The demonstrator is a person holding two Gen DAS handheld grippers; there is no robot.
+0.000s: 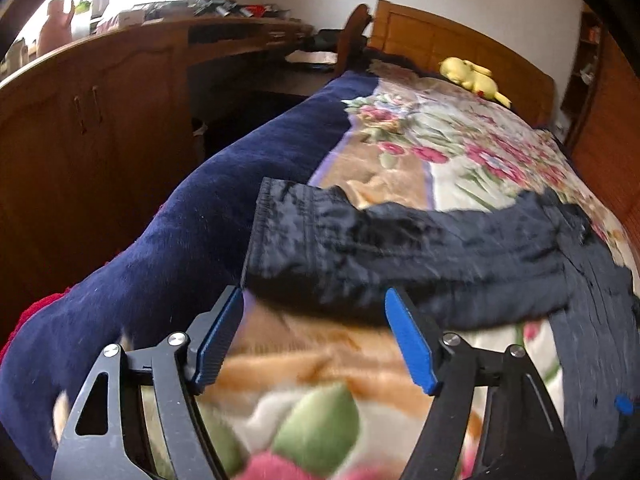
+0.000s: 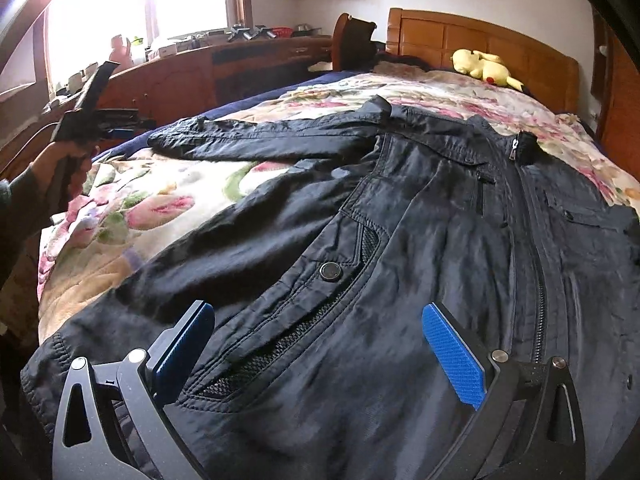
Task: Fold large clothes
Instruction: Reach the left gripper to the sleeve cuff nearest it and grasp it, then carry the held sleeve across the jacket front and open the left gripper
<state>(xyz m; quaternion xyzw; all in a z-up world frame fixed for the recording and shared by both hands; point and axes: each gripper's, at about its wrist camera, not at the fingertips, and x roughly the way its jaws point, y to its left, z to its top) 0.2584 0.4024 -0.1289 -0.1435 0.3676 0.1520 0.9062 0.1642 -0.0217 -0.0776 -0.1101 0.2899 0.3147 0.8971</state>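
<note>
left gripper [image 1: 314, 308]: jaws held apart, nothing gripped, just short of sleeve cuff [image 1: 272, 232] | right gripper [image 2: 318, 322]: jaws spread wide above jacket [image 2: 400, 240] | jacket laid flat on floral blanket [image 2: 168, 200]

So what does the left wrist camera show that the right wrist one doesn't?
Only the left wrist view shows the left gripper up close, jaws open, just short of the sleeve cuff, with bare blanket between them. Only the right wrist view shows the jacket front with its zipper and pocket snap, the right gripper open above it, and the hand holding the other gripper. Both show the jacket, bed and yellow plush toy.
</note>
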